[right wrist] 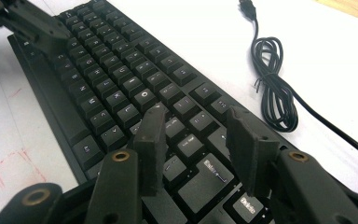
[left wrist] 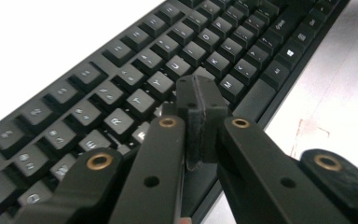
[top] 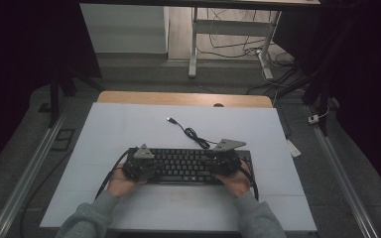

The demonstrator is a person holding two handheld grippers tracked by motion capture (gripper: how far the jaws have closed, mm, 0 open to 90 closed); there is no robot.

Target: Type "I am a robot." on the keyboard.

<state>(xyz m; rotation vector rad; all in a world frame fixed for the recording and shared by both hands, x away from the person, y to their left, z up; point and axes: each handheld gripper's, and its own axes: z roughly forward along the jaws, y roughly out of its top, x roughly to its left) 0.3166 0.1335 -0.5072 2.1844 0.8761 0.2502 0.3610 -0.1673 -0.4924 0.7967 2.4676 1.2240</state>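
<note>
The black keyboard (top: 193, 166) lies at 6 o'clock on the white table (top: 129, 129), keycaps reading R, T, Y, Delete. The left gripper (left wrist: 200, 100) is closed empty over the keys; the right gripper (right wrist: 198, 135) hovers open; a coiled cable (right wrist: 272, 84) at 1 o'clock

We see a table (top: 129, 96) with a wooden top, most of it covered by a pale white sheet (top: 129, 134) that leaves a wooden strip bare along the far edge. On the sheet lies a black keyboard (top: 186, 166), lengthwise across the near middle, and its black cable (top: 193, 135) runs from the far side to a small coil just beyond the keyboard, then on to a plug (top: 170, 119) lying loose farther back. Near the keyboard's front edge we make out faint red marks (left wrist: 307, 130) on the sheet.
</note>
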